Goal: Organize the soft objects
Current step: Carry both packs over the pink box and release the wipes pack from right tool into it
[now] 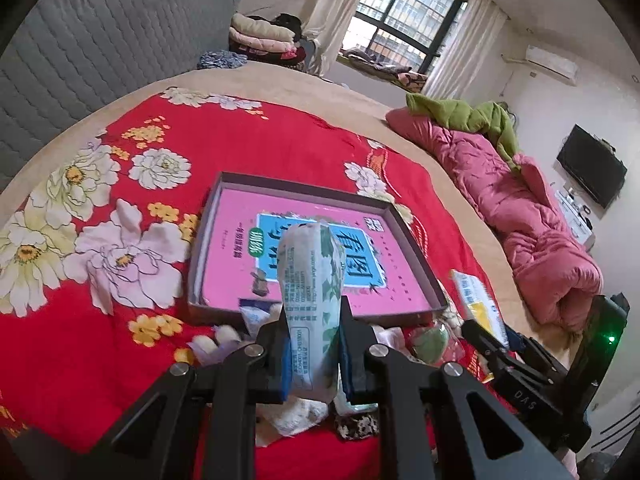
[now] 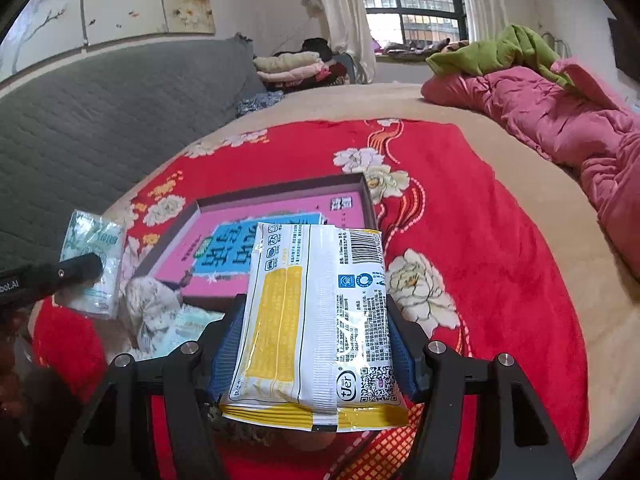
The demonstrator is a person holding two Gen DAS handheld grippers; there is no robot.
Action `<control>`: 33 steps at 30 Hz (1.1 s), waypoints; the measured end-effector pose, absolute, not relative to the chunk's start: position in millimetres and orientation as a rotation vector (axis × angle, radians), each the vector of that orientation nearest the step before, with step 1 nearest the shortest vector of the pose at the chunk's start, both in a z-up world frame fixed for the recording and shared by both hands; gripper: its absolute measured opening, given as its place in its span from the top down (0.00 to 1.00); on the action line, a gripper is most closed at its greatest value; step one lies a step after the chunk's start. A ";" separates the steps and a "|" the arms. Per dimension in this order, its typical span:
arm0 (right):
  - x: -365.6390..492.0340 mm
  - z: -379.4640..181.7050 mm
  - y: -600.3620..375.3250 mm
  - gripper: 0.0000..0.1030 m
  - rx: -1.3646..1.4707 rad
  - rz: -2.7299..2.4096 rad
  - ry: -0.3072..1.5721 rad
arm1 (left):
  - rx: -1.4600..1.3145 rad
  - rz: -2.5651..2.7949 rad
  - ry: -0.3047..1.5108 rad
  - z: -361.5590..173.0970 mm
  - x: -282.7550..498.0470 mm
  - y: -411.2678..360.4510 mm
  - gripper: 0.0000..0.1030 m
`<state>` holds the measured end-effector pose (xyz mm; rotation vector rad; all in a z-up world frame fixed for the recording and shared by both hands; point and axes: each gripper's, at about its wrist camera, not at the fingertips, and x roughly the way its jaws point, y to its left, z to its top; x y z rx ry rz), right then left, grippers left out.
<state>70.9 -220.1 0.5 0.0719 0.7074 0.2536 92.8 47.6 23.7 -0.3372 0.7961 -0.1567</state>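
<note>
1. Left wrist view: left gripper [image 1: 314,344] clamped on a narrow white-and-green printed tissue pack [image 1: 312,300], pads pressing both sides, pack raised above the near edge of a shallow brown cardboard tray with a pink printed base [image 1: 224,264]. Tray lying on a red floral blanket [image 1: 260,148] spread over the bed. Small soft items [image 1: 298,418] heaped on the blanket just below the fingers. Rumpled pink quilt [image 1: 516,216] far right.
2. Right wrist view: right gripper [image 2: 316,344] gripping a wide white-and-yellow plastic wipes pack [image 2: 316,320], blue-padded fingers [image 2: 402,354] tight against its two edges, pack held up in front of the tray's near side. Left gripper's tissue pack visible at far left.
</note>
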 end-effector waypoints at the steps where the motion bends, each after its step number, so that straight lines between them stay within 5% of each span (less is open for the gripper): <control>1: 72.0 3.1 -219.9 0.37 0.072 0.255 0.700 | -0.339 -0.149 0.793 24.4 94.0 51.0 0.82; 19: 133.4 37.0 -224.0 0.37 0.072 0.233 0.632 | -0.348 -0.105 0.777 21.5 155.2 81.3 0.82; 33: 183.2 -5.2 -176.7 0.37 -0.015 0.244 0.744 | -0.357 -0.101 0.871 -23.8 196.2 84.9 0.82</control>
